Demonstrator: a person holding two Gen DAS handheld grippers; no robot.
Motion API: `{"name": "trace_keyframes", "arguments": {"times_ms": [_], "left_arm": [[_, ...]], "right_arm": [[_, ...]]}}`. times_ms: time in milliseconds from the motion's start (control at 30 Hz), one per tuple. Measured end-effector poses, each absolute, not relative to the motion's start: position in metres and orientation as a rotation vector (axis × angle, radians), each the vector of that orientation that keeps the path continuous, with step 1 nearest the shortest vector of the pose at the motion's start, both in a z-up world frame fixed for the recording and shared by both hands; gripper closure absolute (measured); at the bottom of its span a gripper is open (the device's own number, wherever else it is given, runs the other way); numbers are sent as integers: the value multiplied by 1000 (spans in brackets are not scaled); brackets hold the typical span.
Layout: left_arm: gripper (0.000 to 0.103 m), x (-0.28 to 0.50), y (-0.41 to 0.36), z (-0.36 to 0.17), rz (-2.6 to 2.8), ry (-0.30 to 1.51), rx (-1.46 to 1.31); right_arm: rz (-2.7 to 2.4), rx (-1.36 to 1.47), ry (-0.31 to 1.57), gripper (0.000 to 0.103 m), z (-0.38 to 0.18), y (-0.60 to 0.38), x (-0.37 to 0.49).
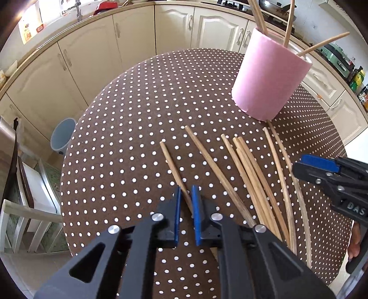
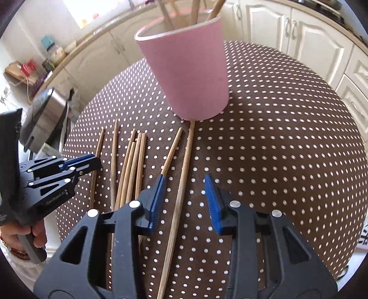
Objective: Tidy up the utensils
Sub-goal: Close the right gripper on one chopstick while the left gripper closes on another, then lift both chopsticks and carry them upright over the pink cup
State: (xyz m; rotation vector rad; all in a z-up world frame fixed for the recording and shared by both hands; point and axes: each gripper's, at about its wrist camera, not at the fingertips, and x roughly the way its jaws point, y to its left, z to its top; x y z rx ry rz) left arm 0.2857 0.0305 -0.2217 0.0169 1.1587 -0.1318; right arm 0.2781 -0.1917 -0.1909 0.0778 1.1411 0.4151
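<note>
The left gripper (image 1: 185, 193), black-framed with blue pads, was closed to a narrow gap on the near end of one pale wooden chopstick (image 1: 171, 164). This stick was the outermost of the loose group and ran away toward the far side of the table. The right gripper (image 2: 185, 184), of the same build, stood at a moderate width. One long thin wooden chopstick (image 2: 184, 172) lay on the cloth between its pads, and neither pad touched it. A shorter chopstick (image 2: 172, 151) ended at the tip of the left-hand pad; contact there could not be determined.

The remaining loose wooden chopsticks (image 1: 248, 174) lay roughly parallel in a cluster between the two grippers, some overlapping, on the round table with a brown white-dotted cloth (image 1: 128, 128). The long thin chopstick reached up to the base of the pink cylindrical holder (image 1: 270, 78), which stood upright toward the far edge of the table. Several chopsticks (image 1: 260, 16) stood inside it, leaning against its rim.

A hand (image 2: 34, 234) gripped the left gripper's handle at the table's near edge. Cream kitchen cabinets (image 1: 135, 34) lined the room beyond.
</note>
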Motion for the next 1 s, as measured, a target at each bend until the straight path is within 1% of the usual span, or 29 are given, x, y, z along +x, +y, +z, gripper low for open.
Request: {"name": "trace_keyframes", "arguments": {"times_ms": [67, 100, 133, 200, 233, 400, 567, 733, 833, 1000], "left_arm": [[94, 290, 31, -222, -136, 1160, 22], [94, 291, 31, -222, -138, 1161, 21], [94, 292, 32, -222, -140, 1161, 24], [94, 297, 33, -223, -142, 1164, 29], [94, 293, 27, -223, -140, 1162, 33], [95, 297, 16, -224, -128, 1148, 59], [95, 291, 6, -226, -132, 1120, 67], [98, 285, 11, -223, -167, 1115, 35], [98, 278, 11, -214, -185, 1088, 27], [98, 262, 10, -184, -222, 1012, 14]], "right_arm": [[408, 42, 1174, 69, -192, -184, 288], [408, 26, 1189, 71, -193, -180, 290], [395, 0, 1195, 76, -193, -176, 293], [372, -42, 1214, 79, -192, -169, 299], [362, -68, 1221, 85, -192, -164, 302], [317, -173, 1227, 94, -190, -145, 311], [310, -172, 1194, 95, -190, -138, 307], [331, -94, 1169, 97, -192, -156, 287], [364, -44, 1159, 97, -188, -166, 279], [395, 20, 1105, 97, -170, -191, 262]]}}
